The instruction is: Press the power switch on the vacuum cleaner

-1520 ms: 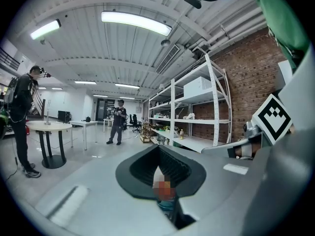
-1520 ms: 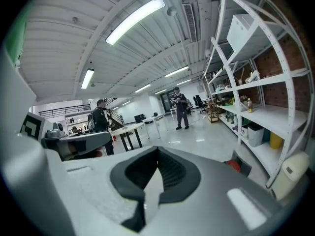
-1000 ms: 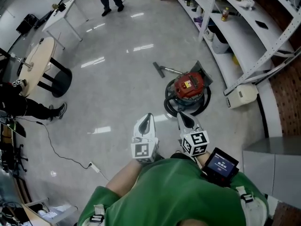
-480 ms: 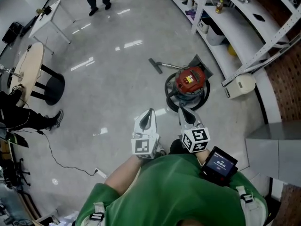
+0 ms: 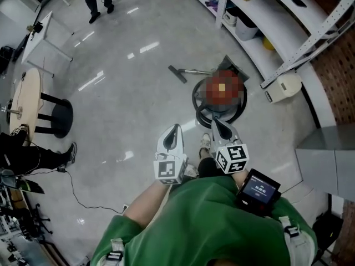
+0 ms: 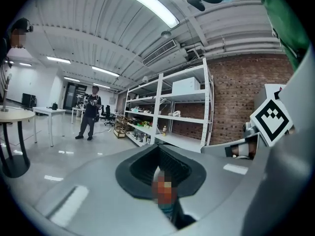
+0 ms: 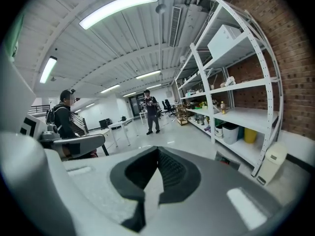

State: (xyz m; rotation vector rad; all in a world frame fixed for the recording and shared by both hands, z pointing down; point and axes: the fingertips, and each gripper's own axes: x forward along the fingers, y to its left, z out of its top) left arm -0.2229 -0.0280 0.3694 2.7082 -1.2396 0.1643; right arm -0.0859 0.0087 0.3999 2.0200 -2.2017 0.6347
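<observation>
Grey jaws on my left gripper [image 5: 175, 129] and right gripper [image 5: 217, 123] are sitting pressed together, gripping nothing, low in front of me. Just beyond them, the vacuum cleaner [image 5: 221, 105] is standing on the floor [image 5: 127, 104] beside the shelves [image 5: 277, 15]. Its switch is blurred, so I am judging it best to step closer, then push squarely with one closed tip.

Operator wore a green top [image 5: 205, 226] and a black screen unit [image 5: 258, 190]. The left claw [image 5: 175, 129] and right claw [image 5: 217, 125] were grey, with square-marker cubes.
</observation>
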